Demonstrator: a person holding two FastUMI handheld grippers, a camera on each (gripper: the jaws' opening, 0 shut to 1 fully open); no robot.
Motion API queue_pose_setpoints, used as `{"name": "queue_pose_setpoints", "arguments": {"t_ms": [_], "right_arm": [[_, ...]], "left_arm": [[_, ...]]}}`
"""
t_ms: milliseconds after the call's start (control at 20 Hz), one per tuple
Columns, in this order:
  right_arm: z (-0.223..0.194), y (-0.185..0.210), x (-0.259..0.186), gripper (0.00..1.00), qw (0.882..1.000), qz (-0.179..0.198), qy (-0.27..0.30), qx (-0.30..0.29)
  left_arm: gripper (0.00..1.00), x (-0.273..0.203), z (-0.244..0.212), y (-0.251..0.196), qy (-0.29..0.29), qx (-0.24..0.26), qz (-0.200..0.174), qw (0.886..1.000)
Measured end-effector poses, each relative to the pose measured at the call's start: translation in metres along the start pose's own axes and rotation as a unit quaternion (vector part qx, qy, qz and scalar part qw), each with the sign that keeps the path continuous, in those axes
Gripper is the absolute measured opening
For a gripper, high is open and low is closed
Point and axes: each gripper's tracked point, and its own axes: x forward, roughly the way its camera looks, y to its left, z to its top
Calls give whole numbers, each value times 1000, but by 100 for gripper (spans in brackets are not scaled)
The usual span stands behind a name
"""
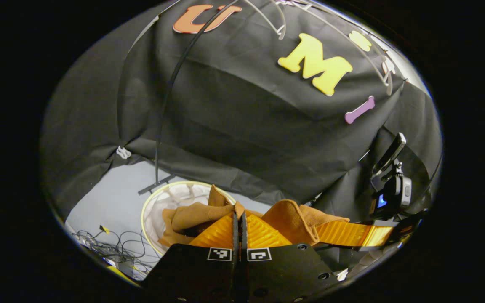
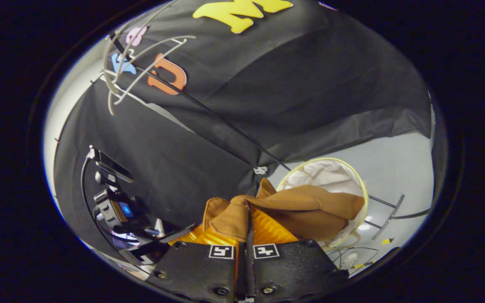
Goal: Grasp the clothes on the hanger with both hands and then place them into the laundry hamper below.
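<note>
Here, the black cloth wall takes up most of both views, hanging down to a pale grey floor. A thin black rack pole curves down across the wall to a flat foot on the floor, and pale hangers cluster up near its top.

Below sits the hamper, round, with a yellowish rim and a white liner, standing on the floor beside the pole's foot. The brown garment hangs bunched over the hamper's near rim, partly above its opening; in the right gripper view it drapes across the hamper mouth.

My left gripper has its fingers drawn almost together, pinching a fold of the garment between them. My right gripper is likewise nearly closed, with the cloth caught between its fingers and folded over the tips. In the left gripper view I see my right gripper off to the side, cloth lying over it.

A tangle of cables lies on the floor near the hamper.
</note>
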Motion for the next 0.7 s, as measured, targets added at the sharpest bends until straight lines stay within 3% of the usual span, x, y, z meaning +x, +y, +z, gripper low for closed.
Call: {"name": "queue_pose_setpoints", "arguments": {"t_ms": [100, 200, 350, 400, 500, 600, 700], "right_arm": [[-8, -14, 2, 4, 998, -51, 32, 1], [-16, -22, 6, 4, 995, -79, 53, -2], [-37, -29, 13, 4, 992, -102, 77, 0], [-43, -30, 16, 4, 991, -107, 84, 5], [-45, -26, 12, 4, 990, -110, 87, 13], [-46, -30, 15, 4, 990, -113, 87, 6], [-45, -35, 11, 4, 988, -124, 88, 0]], "left_arm": [[0, 14, -23, 10, 34, -9, 15, 999], [0, 25, -38, 15, 49, -24, 17, 998], [0, 27, -43, 14, 64, -16, 24, 998], [5, 26, -45, 13, 68, -10, 25, 997], [0, 27, -46, 14, 72, -6, 28, 997], [5, 26, -50, 18, 82, -4, 35, 996], [0, 19, -62, 29, 93, 5, 52, 994]]}}
